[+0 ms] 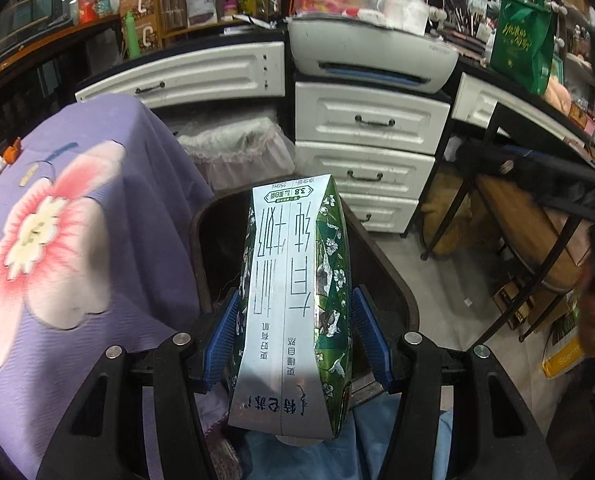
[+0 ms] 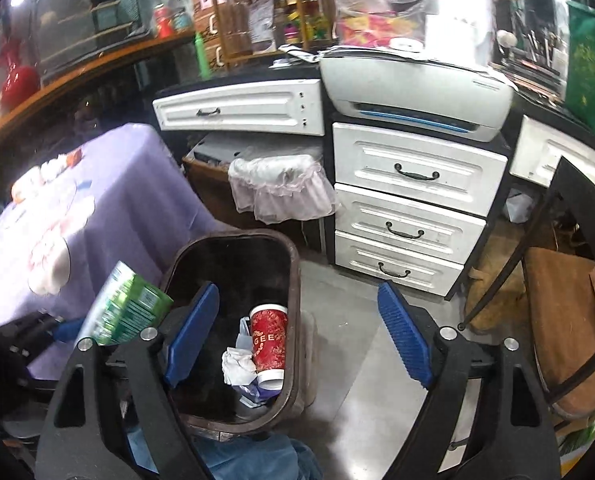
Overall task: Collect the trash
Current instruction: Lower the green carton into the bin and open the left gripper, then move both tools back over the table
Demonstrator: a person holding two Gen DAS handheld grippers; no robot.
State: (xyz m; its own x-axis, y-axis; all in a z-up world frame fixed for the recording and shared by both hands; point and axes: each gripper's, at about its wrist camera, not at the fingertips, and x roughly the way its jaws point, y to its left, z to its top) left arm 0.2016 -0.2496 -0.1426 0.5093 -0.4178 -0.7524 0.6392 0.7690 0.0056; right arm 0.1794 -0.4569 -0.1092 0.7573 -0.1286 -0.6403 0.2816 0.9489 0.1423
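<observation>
Cartons first: in the left wrist view, the left claw [image 1: 295, 336] is clamping a green and silver milk carton [image 1: 293, 300] between its blue pads, holding it above the dark brown plastic trash bin [image 1: 201, 240] beside the purple flowered cloth [image 1: 77, 240].

In the right wrist view, the right claw [image 2: 297, 336] is standing wide apart and gripping nothing, hanging over the bin [image 2: 293, 280], where a red paper cup [image 2: 268, 340] and crumpled white tissue [image 2: 237, 366] are lying. The carton [image 2: 125, 310] is showing at the left, near the bin's rim.

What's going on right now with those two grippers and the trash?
Left gripper shut on milk carton, above dark bin. Right gripper open, empty. Red cup and crumpled paper lie in bin. Nothing blocking.
</observation>
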